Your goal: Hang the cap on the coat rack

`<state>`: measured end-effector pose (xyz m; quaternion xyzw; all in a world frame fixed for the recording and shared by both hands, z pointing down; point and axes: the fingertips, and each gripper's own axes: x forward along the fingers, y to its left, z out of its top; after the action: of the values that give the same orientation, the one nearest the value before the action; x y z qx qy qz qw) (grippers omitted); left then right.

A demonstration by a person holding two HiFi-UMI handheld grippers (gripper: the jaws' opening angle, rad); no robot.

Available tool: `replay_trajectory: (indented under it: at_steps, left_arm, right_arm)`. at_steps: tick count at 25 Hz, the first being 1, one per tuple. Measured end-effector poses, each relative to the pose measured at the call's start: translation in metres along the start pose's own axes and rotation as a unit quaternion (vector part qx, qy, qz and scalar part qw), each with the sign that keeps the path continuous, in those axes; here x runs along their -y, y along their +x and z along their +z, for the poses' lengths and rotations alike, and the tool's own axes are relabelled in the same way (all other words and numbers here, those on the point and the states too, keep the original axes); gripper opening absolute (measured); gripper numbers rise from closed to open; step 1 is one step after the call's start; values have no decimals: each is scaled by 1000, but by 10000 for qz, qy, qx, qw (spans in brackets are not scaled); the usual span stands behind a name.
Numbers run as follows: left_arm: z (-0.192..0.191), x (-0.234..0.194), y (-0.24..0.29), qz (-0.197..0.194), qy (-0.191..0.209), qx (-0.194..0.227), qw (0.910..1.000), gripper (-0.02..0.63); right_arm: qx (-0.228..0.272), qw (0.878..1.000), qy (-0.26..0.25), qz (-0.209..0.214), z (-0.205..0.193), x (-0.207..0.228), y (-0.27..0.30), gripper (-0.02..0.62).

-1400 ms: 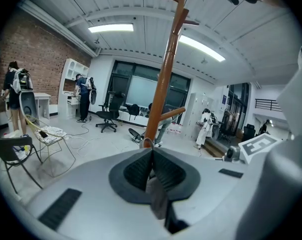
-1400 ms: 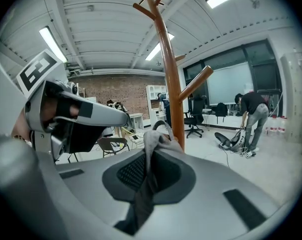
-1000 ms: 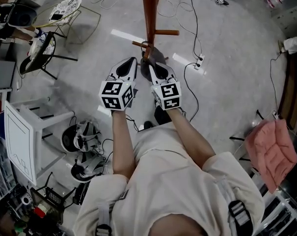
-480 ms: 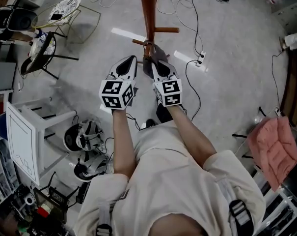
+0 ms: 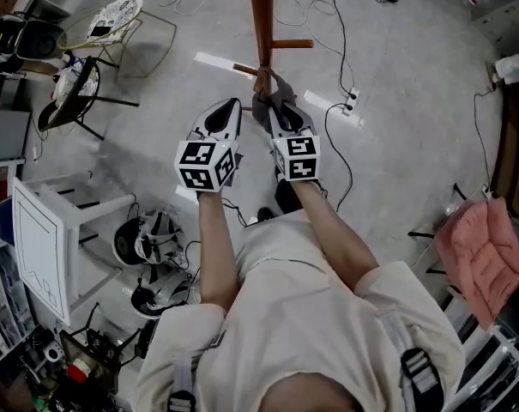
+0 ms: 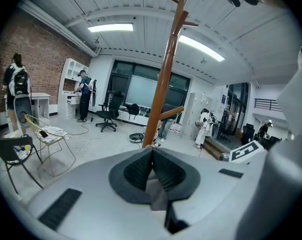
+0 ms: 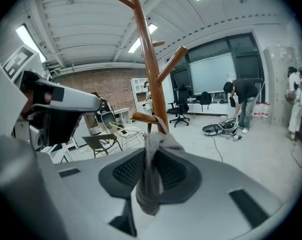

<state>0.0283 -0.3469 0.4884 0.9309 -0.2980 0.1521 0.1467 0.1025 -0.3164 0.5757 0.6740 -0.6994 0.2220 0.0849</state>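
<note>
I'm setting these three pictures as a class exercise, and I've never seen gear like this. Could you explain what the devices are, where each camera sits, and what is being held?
There is no robot: a person holds a two-jaw gripper in each hand, and the cubes with black-and-white squares are parts of those. The top-down picture comes from a camera on the person's head; the other two come from cameras riding on each gripper, looking along its jaws. The left gripper is shut with nothing between its jaws. The right gripper is shut on a grey cloth cap, whose upper end reaches a low peg of the tall brown wooden coat rack; whether it is hooked I cannot tell. Below is a grey concrete floor with a white power strip.
</note>
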Motion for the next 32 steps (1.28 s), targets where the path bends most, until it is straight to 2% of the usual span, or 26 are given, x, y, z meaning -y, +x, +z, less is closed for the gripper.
replay_trajectory:
  at_steps: [15, 21, 27, 32]
  left_arm:
    - [-26, 18, -44, -62, -6, 6, 10000, 8]
    - [-33, 15, -68, -26, -106, 73, 9999, 8]
    - [-40, 26, -83, -101, -62, 111, 9999, 8]
    - [-50, 29, -95, -88, -174, 182, 9996, 8]
  right_arm:
    - [294, 9995, 55, -88, -1, -15, -49, 75]
    - [142, 9998, 147, 15, -15, -26, -64, 75]
    - [206, 9997, 107, 56, -12, -32, -86, 75]
    - [245, 9993, 201, 177, -14, -43, -101, 75]
